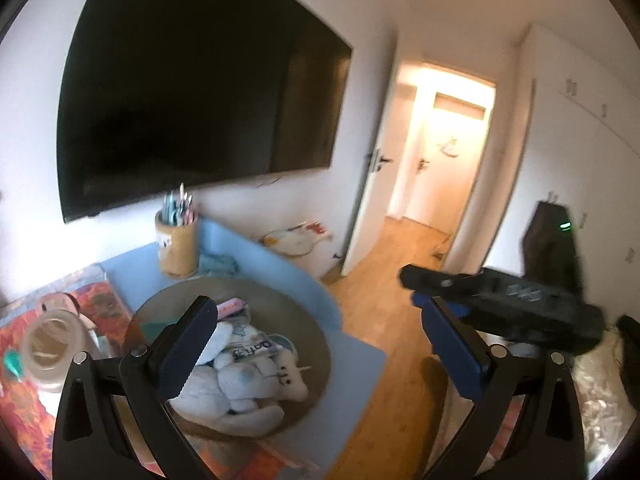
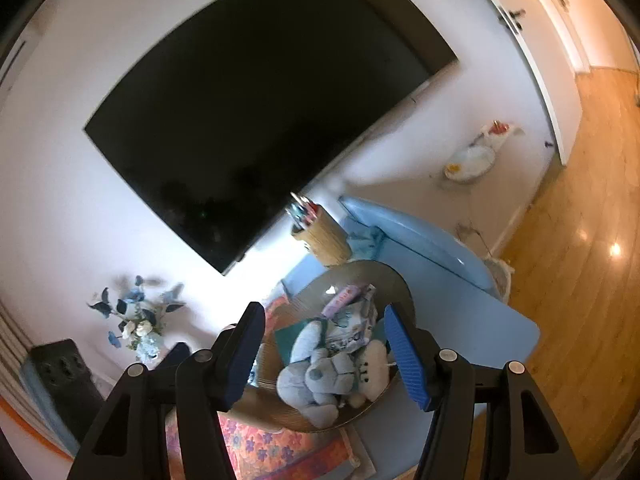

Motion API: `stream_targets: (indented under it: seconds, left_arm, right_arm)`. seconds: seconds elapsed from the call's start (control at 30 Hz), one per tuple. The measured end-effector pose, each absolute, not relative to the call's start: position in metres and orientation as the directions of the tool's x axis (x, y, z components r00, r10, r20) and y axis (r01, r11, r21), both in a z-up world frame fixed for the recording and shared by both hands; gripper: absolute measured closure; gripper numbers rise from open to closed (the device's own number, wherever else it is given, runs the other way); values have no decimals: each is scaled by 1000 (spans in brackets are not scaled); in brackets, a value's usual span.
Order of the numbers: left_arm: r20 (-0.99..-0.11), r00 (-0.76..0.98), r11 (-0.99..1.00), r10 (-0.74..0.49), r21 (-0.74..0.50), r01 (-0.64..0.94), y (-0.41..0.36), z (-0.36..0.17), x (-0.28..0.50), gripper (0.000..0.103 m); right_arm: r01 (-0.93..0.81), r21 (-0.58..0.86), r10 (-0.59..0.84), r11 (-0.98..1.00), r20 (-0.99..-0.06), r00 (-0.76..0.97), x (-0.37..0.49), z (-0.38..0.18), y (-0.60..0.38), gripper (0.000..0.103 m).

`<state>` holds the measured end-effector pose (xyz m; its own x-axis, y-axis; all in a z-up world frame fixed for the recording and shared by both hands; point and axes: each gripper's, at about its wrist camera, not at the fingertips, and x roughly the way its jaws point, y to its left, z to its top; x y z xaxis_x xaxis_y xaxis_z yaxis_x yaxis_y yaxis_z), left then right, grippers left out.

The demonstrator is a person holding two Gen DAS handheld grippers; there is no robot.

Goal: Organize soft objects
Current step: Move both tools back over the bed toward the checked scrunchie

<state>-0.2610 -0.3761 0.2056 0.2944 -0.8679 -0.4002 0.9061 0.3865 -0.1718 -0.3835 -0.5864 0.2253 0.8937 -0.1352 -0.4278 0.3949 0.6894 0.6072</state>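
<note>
A round woven basket (image 1: 312, 332) (image 2: 396, 280) sits on a light blue table. It holds a pale blue plush toy (image 1: 224, 396) (image 2: 320, 380), a white plush (image 2: 374, 366), a printed soft pack (image 1: 256, 348) (image 2: 352, 328) and a pink item (image 1: 230, 306) (image 2: 346, 294). My left gripper (image 1: 316, 356) is open and empty, above and near the basket. My right gripper (image 2: 326, 352) is open and empty, above the basket. The right gripper also shows in the left wrist view (image 1: 500, 304), at the right.
A big dark TV (image 1: 192, 92) hangs on the wall. A woven pen holder (image 1: 178, 244) (image 2: 324, 236) stands behind the basket. A clear jar (image 1: 48, 352) sits on a flowery orange cloth (image 2: 280, 448). Blue flowers (image 2: 136, 320) stand left. An open door (image 1: 380, 168) leads to a hallway with wooden floor.
</note>
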Motion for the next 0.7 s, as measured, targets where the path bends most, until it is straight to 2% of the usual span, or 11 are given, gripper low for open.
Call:
stream_targets:
  seconds: [0.03,0.1,0.17,0.27,0.33,0.4,0.5,0.57,0.7]
  left_arm:
    - [-388,281,370,-878,-176,912,-368,212,-265,1]
    - [-377,269,348,-886,-159,924,-348,223,-273,1]
    - [-372,275,349,-886,-147,926,-324,231,-273,1]
    - [-356,299,373,-885,-159,914,-275,242,-261,1]
    - [-346,356,430,-868,-164,888,-239,248,-250,1]
    - [-337,445,517,-829,-160,841,-199,248,-233,1]
    - [-338,588,657,-735,-137,742,-140,242,-216,1]
    - [-355,668,742,-655,-134,656,-104,229,-204,1]
    - [-442,761,871,-475,-115,478,-54,193,-179,1]
  right_arm:
    - [394,597,-140,698,-426,894,-385,227,-582,40]
    - [394,567,-149,723,-430,891,-386,230,-570,26]
    - [365,552,-132,750,-416,900,-387,230,-558,25]
    - [234,540,-32,808,-356,934,-388,232,-535,24]
    - [127,508,46,852,-314,948,-387,235,-515,17]
    - [23,461,124,887,-285,950,-386,237,-491,7]
    - [-128,371,241,920,-277,930,-379,238,-445,4]
    - [-207,316,305,926,-302,903,-368,236,-412,0]
    - [-295,261,379,919,-383,842,-325,218,-344,0]
